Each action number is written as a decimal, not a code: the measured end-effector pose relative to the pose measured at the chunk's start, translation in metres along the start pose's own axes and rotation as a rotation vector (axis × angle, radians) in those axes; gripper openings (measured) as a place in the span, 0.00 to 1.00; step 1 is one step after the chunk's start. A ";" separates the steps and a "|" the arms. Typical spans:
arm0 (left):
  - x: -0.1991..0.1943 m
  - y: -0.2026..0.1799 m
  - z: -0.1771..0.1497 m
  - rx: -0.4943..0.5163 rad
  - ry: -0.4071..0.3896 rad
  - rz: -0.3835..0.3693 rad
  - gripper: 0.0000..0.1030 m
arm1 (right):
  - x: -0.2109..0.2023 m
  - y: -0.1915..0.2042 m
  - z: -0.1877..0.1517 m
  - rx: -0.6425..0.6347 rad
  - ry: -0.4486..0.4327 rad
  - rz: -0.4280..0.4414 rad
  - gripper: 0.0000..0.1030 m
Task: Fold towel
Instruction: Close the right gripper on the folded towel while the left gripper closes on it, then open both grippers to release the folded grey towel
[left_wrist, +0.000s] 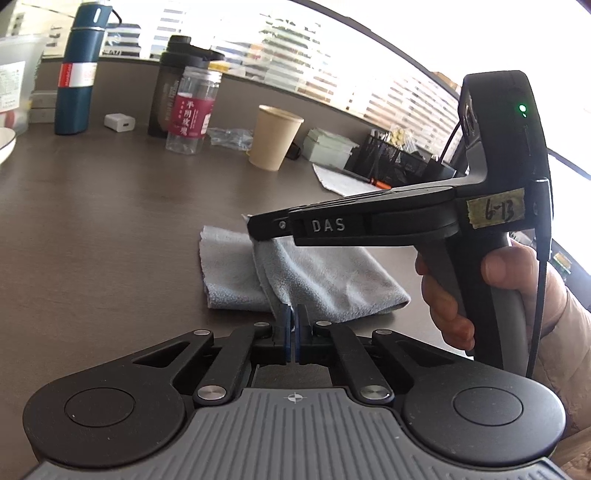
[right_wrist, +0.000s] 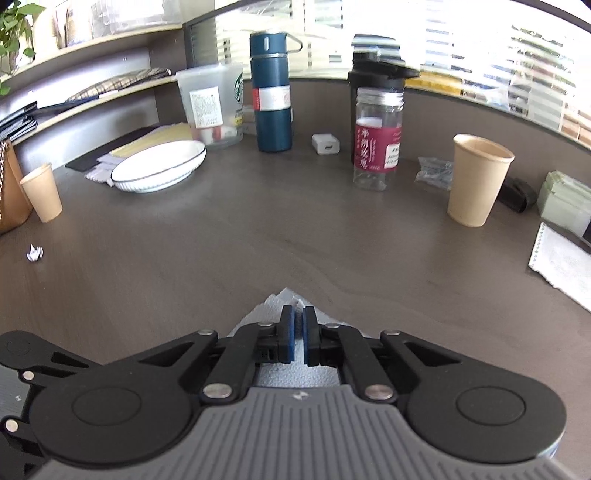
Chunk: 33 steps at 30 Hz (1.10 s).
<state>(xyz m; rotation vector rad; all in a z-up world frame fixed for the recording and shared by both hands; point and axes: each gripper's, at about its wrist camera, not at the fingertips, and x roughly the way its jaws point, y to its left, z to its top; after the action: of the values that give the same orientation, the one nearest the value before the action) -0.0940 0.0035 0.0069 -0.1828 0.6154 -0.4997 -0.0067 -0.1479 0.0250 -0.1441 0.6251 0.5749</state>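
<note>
towel (left_wrist: 314, 280): fleecy grey-blue, folded over on counter (left_wrist: 110, 240) | left tool (left_wrist: 294, 325), right tool (right_wrist: 299, 328): each clamped on a towel edge | paper cup (right_wrist: 476, 181): contents unseen

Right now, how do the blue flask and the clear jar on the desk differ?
The blue flask is opaque and taller; the clear jar is see-through, shorter and looks empty. The flask has a white and red band around its middle; the jar has a dark red label. Both stand upright on the desk.
</note>
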 end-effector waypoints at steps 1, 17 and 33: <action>-0.001 0.000 0.001 0.000 -0.004 -0.002 0.02 | -0.002 0.000 0.002 -0.002 -0.008 0.000 0.05; -0.019 0.024 0.017 -0.046 -0.048 0.059 0.04 | 0.022 0.013 0.021 -0.017 -0.012 0.018 0.05; -0.009 0.022 0.018 -0.012 -0.034 0.045 0.07 | 0.041 0.017 0.014 -0.007 0.046 0.017 0.10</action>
<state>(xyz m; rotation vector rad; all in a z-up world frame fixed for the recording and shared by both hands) -0.0814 0.0271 0.0193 -0.1877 0.5880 -0.4486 0.0183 -0.1102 0.0127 -0.1589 0.6691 0.5918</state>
